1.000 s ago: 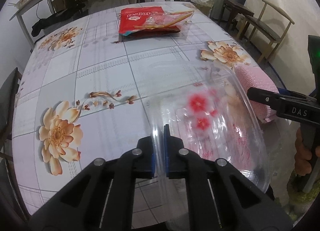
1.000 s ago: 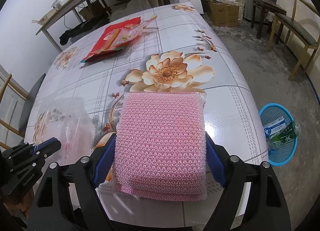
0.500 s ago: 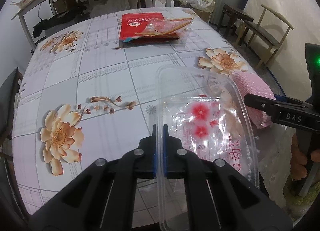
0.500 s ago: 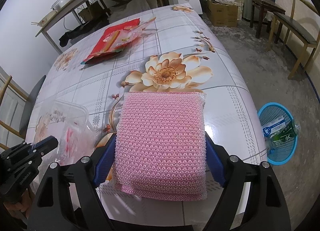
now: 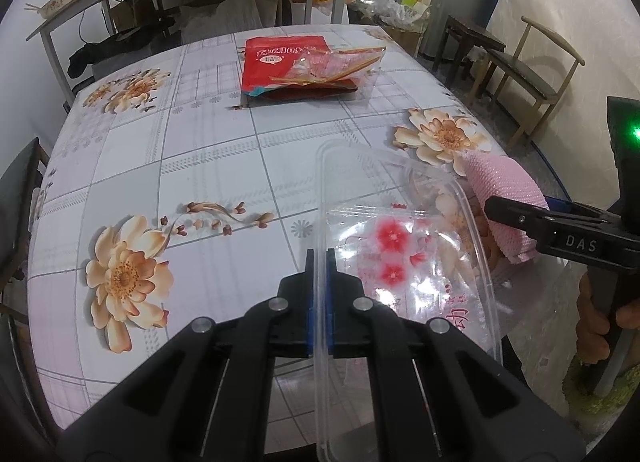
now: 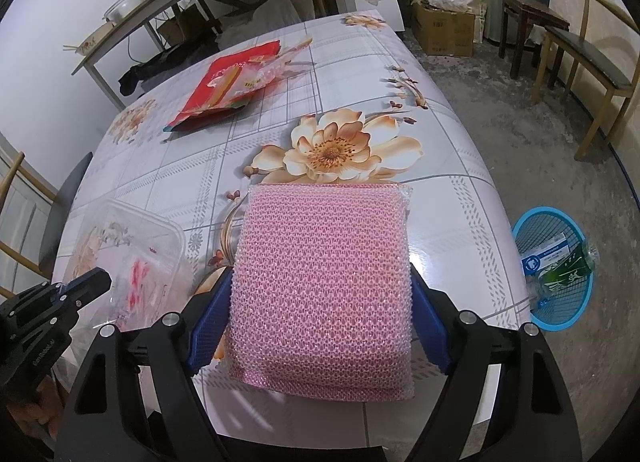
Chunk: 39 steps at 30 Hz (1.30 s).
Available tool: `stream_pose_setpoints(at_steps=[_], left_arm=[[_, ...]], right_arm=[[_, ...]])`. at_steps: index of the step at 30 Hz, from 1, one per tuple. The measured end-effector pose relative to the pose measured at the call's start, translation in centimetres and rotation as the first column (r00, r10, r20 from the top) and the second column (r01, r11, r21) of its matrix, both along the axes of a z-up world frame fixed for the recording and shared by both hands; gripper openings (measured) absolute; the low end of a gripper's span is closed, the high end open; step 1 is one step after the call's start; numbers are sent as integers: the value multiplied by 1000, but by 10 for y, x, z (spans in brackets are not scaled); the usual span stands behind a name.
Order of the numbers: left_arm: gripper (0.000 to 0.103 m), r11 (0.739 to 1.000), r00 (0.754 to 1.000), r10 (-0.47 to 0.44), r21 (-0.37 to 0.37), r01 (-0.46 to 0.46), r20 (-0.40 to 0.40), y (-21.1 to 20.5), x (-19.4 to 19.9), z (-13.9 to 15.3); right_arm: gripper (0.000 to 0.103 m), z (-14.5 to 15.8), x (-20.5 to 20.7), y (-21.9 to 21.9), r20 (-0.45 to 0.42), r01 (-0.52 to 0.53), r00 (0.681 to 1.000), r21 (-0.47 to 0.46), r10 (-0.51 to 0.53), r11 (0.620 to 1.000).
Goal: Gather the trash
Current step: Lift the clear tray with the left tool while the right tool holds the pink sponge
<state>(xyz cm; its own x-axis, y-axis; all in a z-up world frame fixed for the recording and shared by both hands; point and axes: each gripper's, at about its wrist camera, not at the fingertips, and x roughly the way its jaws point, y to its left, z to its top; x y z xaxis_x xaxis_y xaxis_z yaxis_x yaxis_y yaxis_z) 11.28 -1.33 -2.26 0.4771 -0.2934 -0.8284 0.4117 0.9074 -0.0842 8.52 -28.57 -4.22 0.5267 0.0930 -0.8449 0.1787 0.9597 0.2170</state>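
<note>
In the left wrist view, the left gripper (image 5: 319, 298) is pinching the thin rim of the clear tray (image 5: 404, 254), its fingers (image 5: 309, 302) nearly closed on it. The tray is hanging over the near edge of the table (image 5: 200, 166), off to the gripper's right; with so narrow a hold on slick plastic, it is likely at risk of twisting or slipping out. The wrapper (image 5: 304, 66) is lying far across the table.

In the right wrist view, the right gripper (image 6: 320, 322) is holding the sponge (image 6: 324, 286) flat between wide-set fingers (image 6: 210, 322), level above the table's near edge. The soft sponge is probably liable to buckle loose. The bin (image 6: 556, 266) is standing on the floor to the right, below table height, so a drop from here could miss.
</note>
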Motion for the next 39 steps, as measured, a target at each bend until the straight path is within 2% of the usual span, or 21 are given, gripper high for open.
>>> stream_pose_setpoints(at_steps=[27, 39], left_arm=[[2, 1000, 999, 4, -12, -3, 54, 5, -12, 20], [2, 1000, 996, -18, -1, 18, 89, -9, -22, 32]], right_arm=[[79, 14, -15, 2, 41, 6, 999, -5, -5, 1000], [79, 23, -32, -13, 74, 34, 997, 12, -34, 999]])
